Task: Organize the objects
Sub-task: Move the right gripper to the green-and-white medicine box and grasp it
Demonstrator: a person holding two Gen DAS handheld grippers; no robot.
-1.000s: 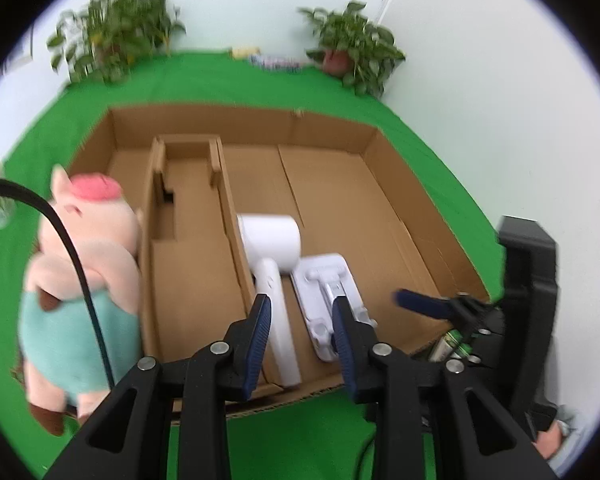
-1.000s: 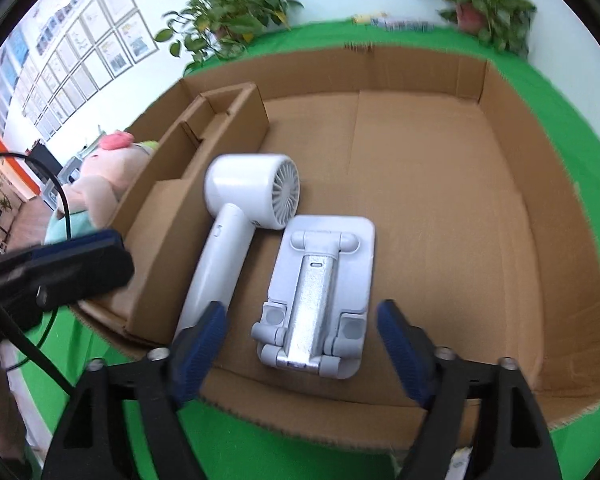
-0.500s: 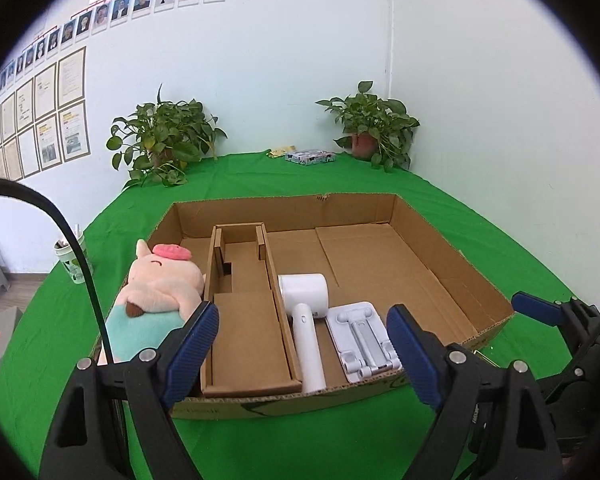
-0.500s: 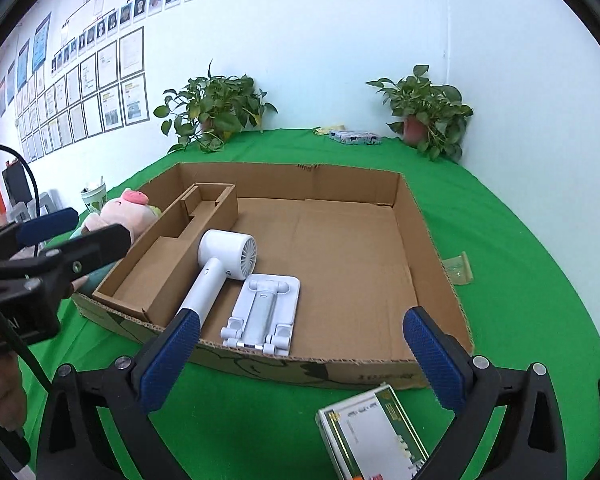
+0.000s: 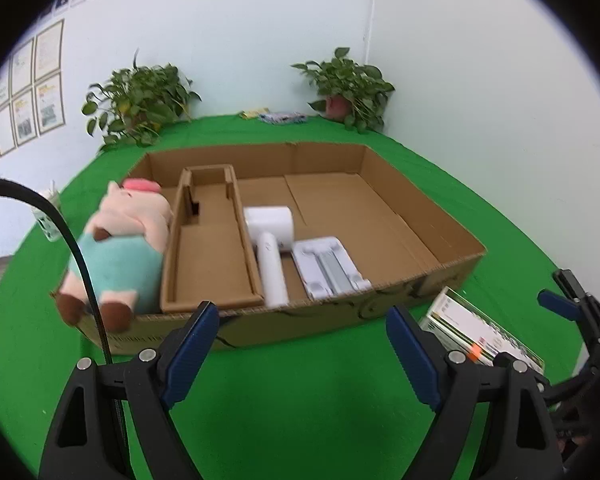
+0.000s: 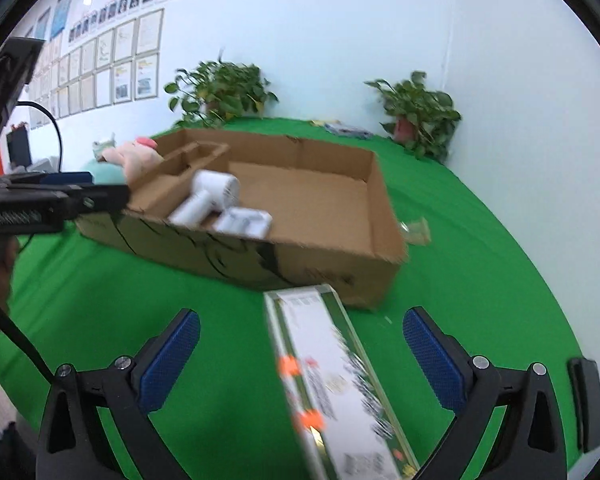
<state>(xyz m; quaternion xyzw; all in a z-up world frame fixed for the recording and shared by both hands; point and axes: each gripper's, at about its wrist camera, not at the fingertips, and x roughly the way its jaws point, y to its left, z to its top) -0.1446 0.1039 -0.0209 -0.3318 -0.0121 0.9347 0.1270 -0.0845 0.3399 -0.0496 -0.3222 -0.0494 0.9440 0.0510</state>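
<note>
A shallow cardboard box point(image 5: 452, 224) point(image 6: 332, 256) lies on the green cloth. In it lie a white hair dryer point(image 5: 270, 240) point(image 6: 204, 200) and a white folding stand point(image 5: 328, 266) point(image 6: 244, 222), beside a cardboard divider insert point(image 5: 210, 248). A pink pig plush point(image 5: 120, 240) point(image 6: 134, 152) leans at the box's left end. A long green-and-white carton point(image 6: 332, 372) point(image 5: 480, 332) lies on the cloth in front of the box. My right gripper point(image 6: 300, 356) is open, its fingers either side of the carton. My left gripper point(image 5: 300, 348) is open and empty before the box's front wall.
Two potted plants point(image 5: 140, 100) point(image 5: 346, 88) stand at the back by the white wall, with small packets point(image 5: 282, 117) between them. A cup point(image 5: 48, 216) stands left of the plush. A clear scrap point(image 6: 416, 232) lies right of the box.
Both grippers have drawn back out of the box and opened wide. The right gripper has swung down toward the carton, which now lies between its fingers.
</note>
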